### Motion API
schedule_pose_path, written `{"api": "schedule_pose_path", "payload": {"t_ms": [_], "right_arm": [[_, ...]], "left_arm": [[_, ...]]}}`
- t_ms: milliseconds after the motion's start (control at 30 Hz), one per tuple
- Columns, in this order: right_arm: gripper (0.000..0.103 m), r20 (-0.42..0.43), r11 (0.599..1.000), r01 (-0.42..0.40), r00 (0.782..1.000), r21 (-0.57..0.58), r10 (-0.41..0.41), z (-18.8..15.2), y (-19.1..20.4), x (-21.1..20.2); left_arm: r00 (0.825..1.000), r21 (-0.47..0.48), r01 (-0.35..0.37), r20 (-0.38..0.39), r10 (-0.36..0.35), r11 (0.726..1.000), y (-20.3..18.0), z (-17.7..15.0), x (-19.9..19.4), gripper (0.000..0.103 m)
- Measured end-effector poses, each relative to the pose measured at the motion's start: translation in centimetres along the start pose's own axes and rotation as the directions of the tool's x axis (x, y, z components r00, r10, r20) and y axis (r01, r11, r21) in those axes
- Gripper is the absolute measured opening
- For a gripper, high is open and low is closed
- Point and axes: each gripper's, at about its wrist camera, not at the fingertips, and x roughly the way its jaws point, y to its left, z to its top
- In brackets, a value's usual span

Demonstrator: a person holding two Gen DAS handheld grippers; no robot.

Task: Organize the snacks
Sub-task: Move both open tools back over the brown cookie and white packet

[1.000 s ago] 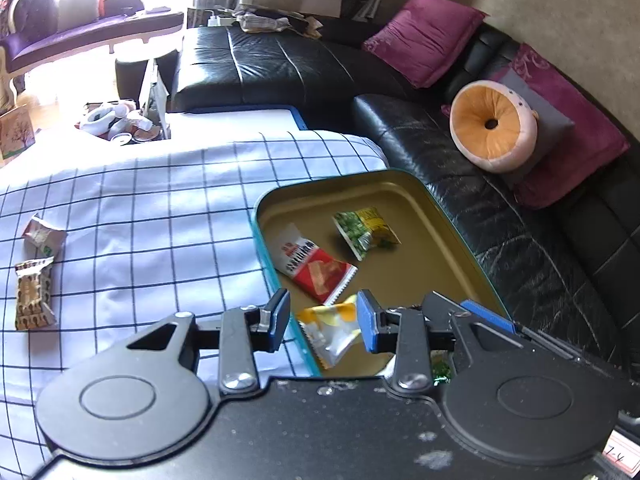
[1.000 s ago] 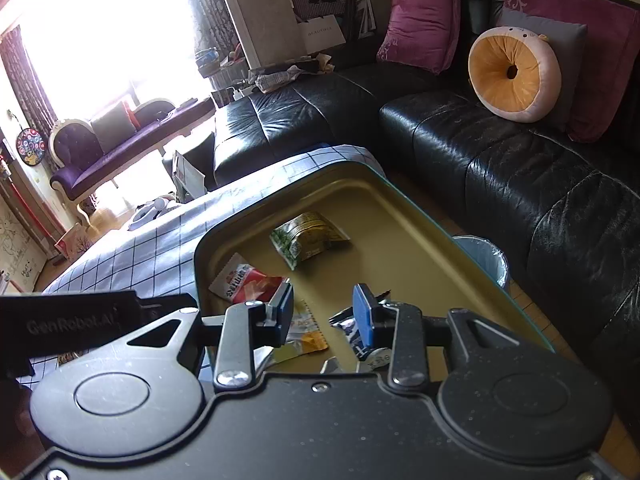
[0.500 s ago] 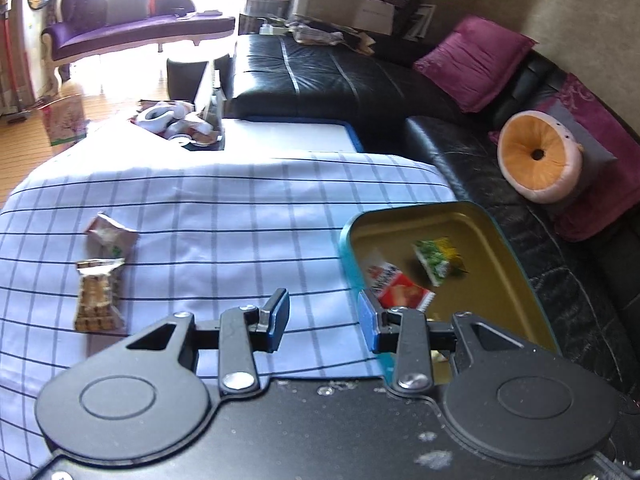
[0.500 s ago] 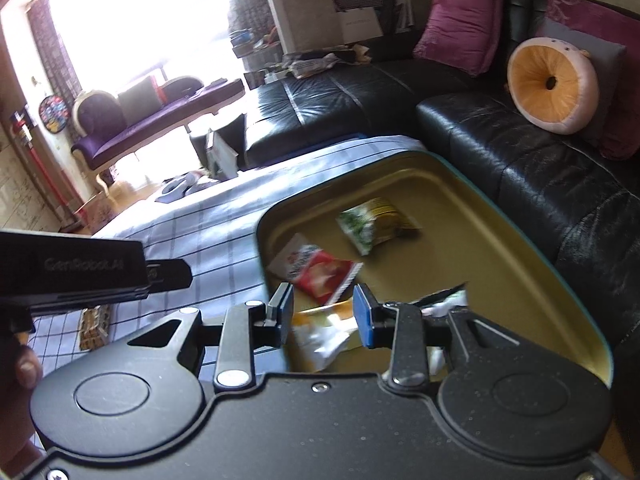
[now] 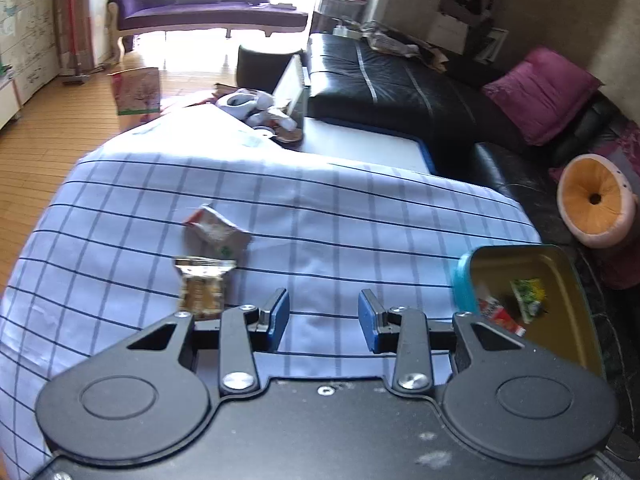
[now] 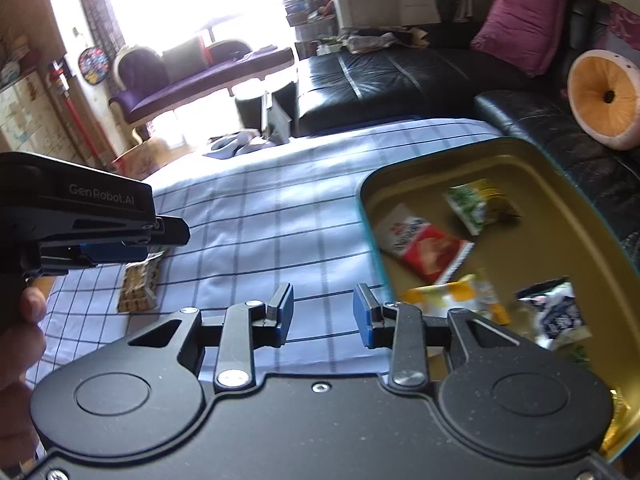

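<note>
A teal tin with a gold inside [image 5: 462, 280] [image 6: 372, 236] sits at the right end of the checked tablecloth [image 5: 320, 232]. It holds several snack packets: a green one [image 6: 478, 206], a red and white one [image 6: 424, 242], a yellow one [image 6: 452, 296] and a dark blue one [image 6: 558, 316]. Two packets lie loose on the cloth: a brown cracker packet [image 5: 202, 286] [image 6: 138, 284] and a white one [image 5: 218, 234]. My left gripper [image 5: 323, 316] is open and empty above the cloth, just right of the cracker packet. My right gripper [image 6: 322, 314] is open and empty beside the tin's left rim.
A black leather sofa [image 5: 380, 92] with magenta cushions [image 5: 540, 92] and a round orange cushion [image 5: 596, 200] wraps the far and right sides. A white low table [image 5: 360, 144] with clutter stands beyond the cloth. A purple chaise [image 5: 200, 12] is by the window.
Both grippers have swung left, away from the tin and over the cloth. The loose packets now sit near the left gripper. Both stay open and empty.
</note>
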Motion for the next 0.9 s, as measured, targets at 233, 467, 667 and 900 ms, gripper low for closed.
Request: {"api": "schedule_pose_path", "payload": {"t_ms": [233, 467, 667, 900], "right_arm": [[0.045, -0.013, 0.999, -0.038, 0.999, -0.020, 0.038, 0.7, 2.0, 1.2], [0.045, -0.050, 0.996, -0.092, 0.994, 0.013, 0.093, 1.4, 3.3, 2.9], [0.045, -0.069, 0.994, -0.105, 0.992, 0.002, 0.105, 2.0, 4.9, 4.0], [0.045, -0.106, 0.989, -0.147, 0.984, -0.021, 0.144, 2.1, 7.4, 5.3]], "left_arm": [[0.997, -0.079, -0.073, -0.009, 0.073, 0.994, 4.9, 0.7, 0.5, 0.037], [0.993, -0.135, -0.114, -0.019, 0.112, 0.984, 8.9, 1.0, 0.5, 0.037], [0.990, -0.189, -0.143, -0.036, 0.138, 0.972, 11.9, 1.1, 0.7, 0.037], [0.985, -0.239, -0.171, -0.072, 0.158, 0.956, 14.2, 1.0, 1.6, 0.037]]}}
